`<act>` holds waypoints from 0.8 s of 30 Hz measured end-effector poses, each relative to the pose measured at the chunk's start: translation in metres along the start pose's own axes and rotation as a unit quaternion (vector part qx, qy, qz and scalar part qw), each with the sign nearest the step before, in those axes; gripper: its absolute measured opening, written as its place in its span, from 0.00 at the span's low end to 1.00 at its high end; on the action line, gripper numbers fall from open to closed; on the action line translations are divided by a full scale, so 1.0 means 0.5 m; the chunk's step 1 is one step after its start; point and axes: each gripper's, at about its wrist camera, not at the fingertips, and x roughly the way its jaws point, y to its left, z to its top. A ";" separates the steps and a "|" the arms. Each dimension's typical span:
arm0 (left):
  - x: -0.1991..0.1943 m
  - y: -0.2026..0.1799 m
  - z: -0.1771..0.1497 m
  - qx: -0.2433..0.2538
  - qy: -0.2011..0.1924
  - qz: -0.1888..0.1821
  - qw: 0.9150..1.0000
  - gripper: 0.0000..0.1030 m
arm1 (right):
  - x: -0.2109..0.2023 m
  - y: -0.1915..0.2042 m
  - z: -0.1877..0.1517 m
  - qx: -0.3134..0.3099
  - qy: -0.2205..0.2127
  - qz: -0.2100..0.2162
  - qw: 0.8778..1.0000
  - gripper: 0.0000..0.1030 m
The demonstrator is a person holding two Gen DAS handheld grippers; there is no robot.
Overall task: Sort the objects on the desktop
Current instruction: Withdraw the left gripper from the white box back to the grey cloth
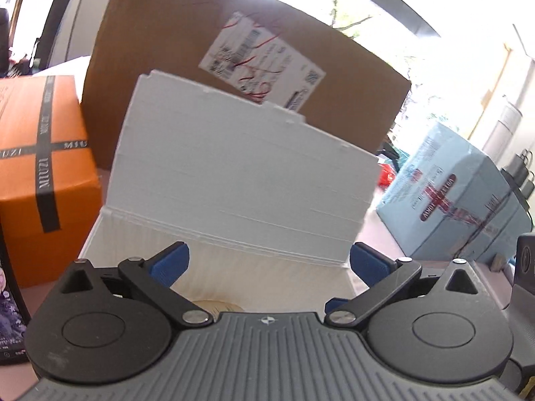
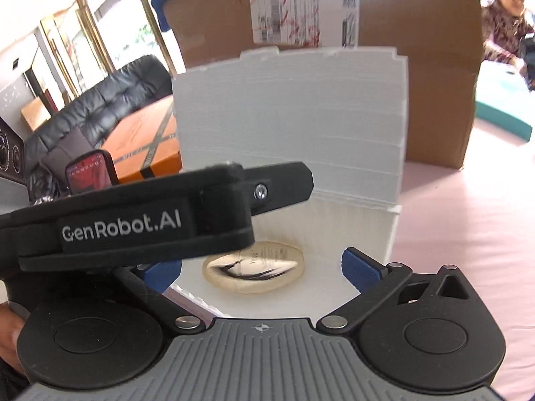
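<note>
1. Left wrist view: the left claw (image 1: 269, 264) is spread wide with nothing between its blue pads (image 1: 170, 262), hanging just over the near edge of the white corrugated box (image 1: 230, 277). The box's lid (image 1: 240, 173) stands up and leans against the brown shipping carton (image 1: 207, 50) behind it. Only a sliver of the beige item (image 1: 217, 305) shows inside, under the claw body.

2. Risk here, as I judge it: the propped lid looks loosely balanced, so a nudge from either claw could tip it shut onto the box. The orange gift box (image 1: 43, 173) to the left and the pale blue package (image 1: 451, 193) to the right crowd the box and leave little room to swing sideways.

3. Right wrist view: the right claw (image 2: 262, 269) also gapes, gripping nothing. The task's thing, a glossy beige oval packet (image 2: 254, 269), lies flat on the box floor between its pads. The strap (image 2: 140, 217) of the other handheld unit crosses close in front, over the left pad.

4. Risk here: the two units are near enough to knock together, and the slick packet may slide rather than be caught if pinched.

5. Surface and room: the bench (image 2: 468, 234) wears a pale pink cloth. A black leather sofa (image 2: 100, 100) sits at the left, a person (image 2: 505, 23) at a far table, and bright windows wash out the background.
</note>
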 end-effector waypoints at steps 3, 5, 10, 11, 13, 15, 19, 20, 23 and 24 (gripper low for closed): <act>-0.010 -0.025 -0.015 0.014 -0.005 -0.009 1.000 1.00 | -0.023 0.000 -0.014 -0.005 -0.025 -0.008 1.000 1.00; -0.016 -0.036 -0.025 0.027 -0.012 -0.007 1.000 1.00 | -0.034 0.003 -0.023 -0.010 -0.035 -0.014 0.999 1.00; -0.029 -0.066 -0.045 0.055 -0.021 -0.015 0.998 1.00 | -0.065 -0.001 -0.049 -0.004 -0.067 -0.020 0.998 1.00; -0.031 -0.071 -0.048 0.058 -0.021 -0.018 0.998 1.00 | -0.069 -0.003 -0.052 0.001 -0.068 -0.023 0.997 1.00; -0.037 -0.082 -0.057 0.063 -0.019 -0.024 0.998 1.00 | -0.079 -0.004 -0.061 0.005 -0.069 -0.029 0.997 1.00; -0.043 -0.095 -0.065 0.071 -0.016 -0.029 0.997 1.00 | -0.095 -0.001 -0.068 0.002 -0.071 -0.040 0.997 1.00; -0.060 -0.138 -0.082 0.090 -0.022 -0.032 0.995 1.00 | -0.140 -0.004 -0.090 -0.010 -0.093 -0.055 0.994 1.00; -0.063 -0.154 -0.086 0.095 -0.023 -0.033 0.995 1.00 | -0.155 -0.009 -0.098 -0.008 -0.101 -0.057 0.993 1.00; -0.072 -0.201 -0.098 0.113 -0.028 -0.036 0.993 1.00 | -0.196 -0.035 -0.119 0.009 -0.117 -0.064 0.991 1.00; -0.072 -0.220 -0.103 0.120 -0.027 -0.041 0.992 1.00 | -0.211 -0.046 -0.128 0.016 -0.123 -0.067 0.990 1.00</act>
